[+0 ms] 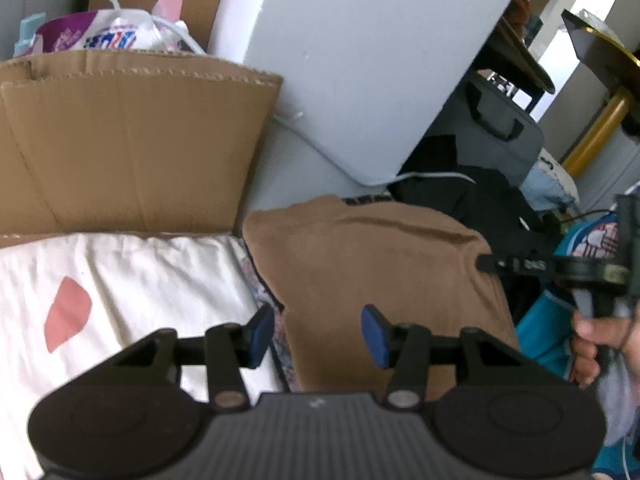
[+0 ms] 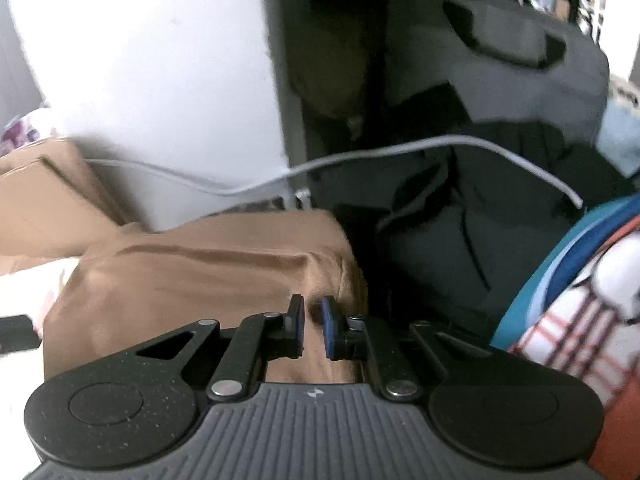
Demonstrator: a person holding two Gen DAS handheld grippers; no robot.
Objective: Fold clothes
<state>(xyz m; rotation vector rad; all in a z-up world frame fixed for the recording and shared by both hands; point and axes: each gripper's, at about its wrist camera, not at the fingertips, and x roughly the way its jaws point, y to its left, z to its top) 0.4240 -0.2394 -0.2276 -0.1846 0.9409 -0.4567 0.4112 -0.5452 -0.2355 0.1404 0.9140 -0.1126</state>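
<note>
A brown garment [image 1: 380, 276] lies folded into a thick block, with a white cloth [image 1: 132, 280] bearing a pink patch to its left. My left gripper [image 1: 318, 334] hovers open over the block's near left edge, and nothing sits between its blue pads [image 1: 260, 334]. My right gripper [image 1: 484, 263] comes in from the right, held by a hand [image 1: 592, 344], with its tip at the garment's right edge. In the right wrist view, the right gripper [image 2: 313, 322] is nearly closed, pinching brown fabric [image 2: 200, 280] at that near right corner.
A cardboard box [image 1: 120, 140] stands behind the white cloth, with bags in it. A pale grey panel [image 1: 360, 60] leans at the back, and a white cable [image 2: 360, 156] runs in front of it. Dark clothes [image 2: 460, 220], a grey bag [image 1: 496, 128] and a teal garment [image 1: 548, 336] crowd the right.
</note>
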